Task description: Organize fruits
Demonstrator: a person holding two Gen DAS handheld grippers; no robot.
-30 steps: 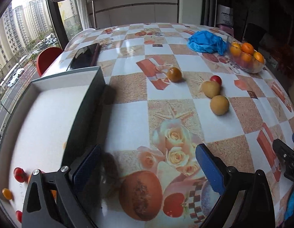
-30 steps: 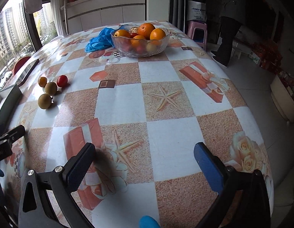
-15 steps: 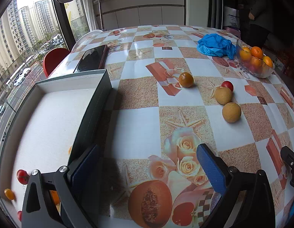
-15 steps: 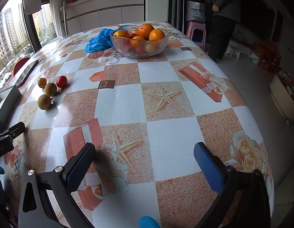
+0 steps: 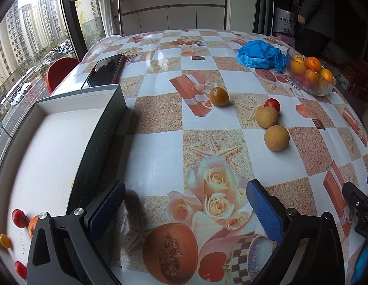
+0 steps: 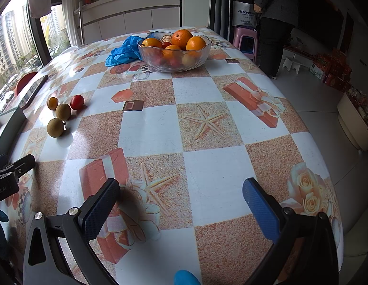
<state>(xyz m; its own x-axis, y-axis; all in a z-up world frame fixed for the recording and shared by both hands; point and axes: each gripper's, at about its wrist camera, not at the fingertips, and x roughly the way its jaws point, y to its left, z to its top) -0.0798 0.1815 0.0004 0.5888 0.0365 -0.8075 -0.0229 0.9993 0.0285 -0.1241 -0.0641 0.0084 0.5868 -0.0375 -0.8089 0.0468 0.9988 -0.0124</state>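
Since a second ago the left gripper (image 5: 185, 199) has drawn back and turned a little right, so the loose fruit sits further off; the right gripper (image 6: 180, 200) has barely stirred. Both hang over the tablecloth (image 6: 207, 128) with jaws spread wide, holding nothing. Ahead lie two brown fruits (image 5: 276, 138), a red tomato (image 5: 272, 104) and an amber fruit (image 5: 219, 96). To the left, the box (image 5: 48, 147) holds small tomatoes (image 5: 19, 218). Further off stands the glass bowl (image 6: 174, 53) of oranges.
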